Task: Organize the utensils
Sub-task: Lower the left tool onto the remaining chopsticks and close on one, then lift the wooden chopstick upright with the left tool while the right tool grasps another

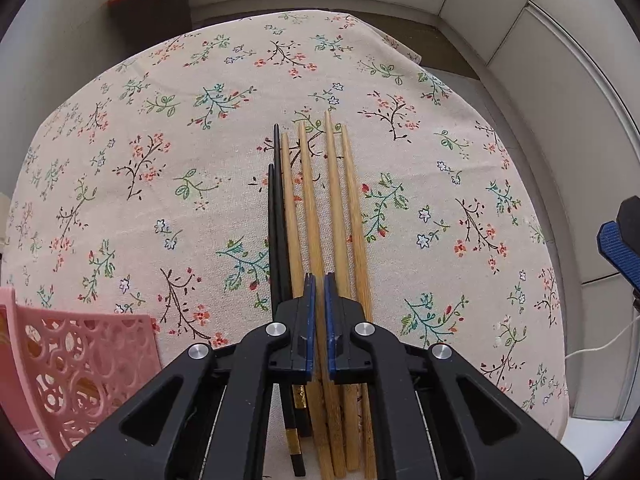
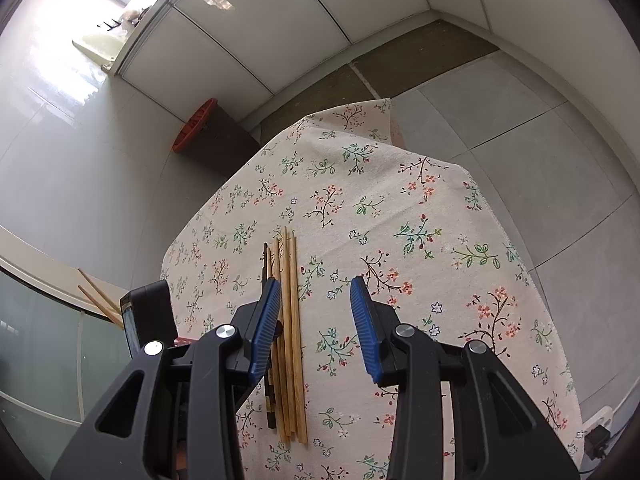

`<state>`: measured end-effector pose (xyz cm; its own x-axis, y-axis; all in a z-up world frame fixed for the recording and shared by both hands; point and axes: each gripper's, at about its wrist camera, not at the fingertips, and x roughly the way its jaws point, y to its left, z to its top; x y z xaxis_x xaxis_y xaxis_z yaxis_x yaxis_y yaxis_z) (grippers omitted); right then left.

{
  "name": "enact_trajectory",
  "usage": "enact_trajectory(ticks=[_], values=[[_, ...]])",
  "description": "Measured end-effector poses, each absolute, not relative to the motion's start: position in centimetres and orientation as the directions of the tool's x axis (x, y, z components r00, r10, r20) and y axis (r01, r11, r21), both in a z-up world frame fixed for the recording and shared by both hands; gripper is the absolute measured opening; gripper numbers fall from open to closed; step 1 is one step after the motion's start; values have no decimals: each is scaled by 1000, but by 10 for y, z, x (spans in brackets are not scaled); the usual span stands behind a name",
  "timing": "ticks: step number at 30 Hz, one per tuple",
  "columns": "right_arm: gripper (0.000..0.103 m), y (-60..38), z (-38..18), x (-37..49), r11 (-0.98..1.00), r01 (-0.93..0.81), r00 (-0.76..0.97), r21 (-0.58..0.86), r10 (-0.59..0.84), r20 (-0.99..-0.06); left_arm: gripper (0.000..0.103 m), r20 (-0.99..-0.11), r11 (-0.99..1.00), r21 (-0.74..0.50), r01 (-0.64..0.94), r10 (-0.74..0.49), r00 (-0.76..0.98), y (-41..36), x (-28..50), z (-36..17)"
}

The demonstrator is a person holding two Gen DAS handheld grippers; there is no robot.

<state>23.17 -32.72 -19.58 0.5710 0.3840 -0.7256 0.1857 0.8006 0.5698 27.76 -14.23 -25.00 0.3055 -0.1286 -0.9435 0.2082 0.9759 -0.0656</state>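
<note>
Several wooden chopsticks point(image 1: 316, 216) and two black chopsticks point(image 1: 276, 220) lie side by side on the floral tablecloth point(image 1: 160, 160). My left gripper point(image 1: 319, 280) hovers just above them, its blue pads almost together with a narrow gap over one wooden chopstick; nothing is clamped between them. In the right wrist view the same bundle of chopsticks point(image 2: 290, 320) lies under and beside the left pad of my right gripper point(image 2: 316, 304), which is open and empty. The left gripper's body point(image 2: 148, 316) shows at the left there.
A pink perforated basket point(image 1: 76, 364) stands at the lower left on the table. A dark bin with a red rim point(image 1: 152, 12) stands on the floor beyond the table. More wooden chopsticks point(image 2: 100, 300) poke out at the left. The right gripper's blue pad point(image 1: 618, 248) shows at the right edge.
</note>
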Motion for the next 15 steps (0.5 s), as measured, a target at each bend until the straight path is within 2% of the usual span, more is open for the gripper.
enact_trajectory(ticks=[3,4,8,13,15], values=[[37,-326,-197,232,802,184,568,569,386,-727,6,-951,980,-48,194,-104,291,-148,289,-251],[37,-327,-197,232,801,186,567,569,385,-728,9,-955,980,-41,193,-95,281,-150,293,-253],[37,-332,-202,233,796,207,562,568,378,-736,8,-953,976,-8,220,-74,292,-159,298,-257],[37,-329,-206,234,805,205,545,557,379,-748,6,-930,975,-66,211,-137,340,-153,288,-249],[37,-330,-208,236,805,208,540,555,379,-751,6,-892,965,-144,221,-223,393,-146,272,-230]])
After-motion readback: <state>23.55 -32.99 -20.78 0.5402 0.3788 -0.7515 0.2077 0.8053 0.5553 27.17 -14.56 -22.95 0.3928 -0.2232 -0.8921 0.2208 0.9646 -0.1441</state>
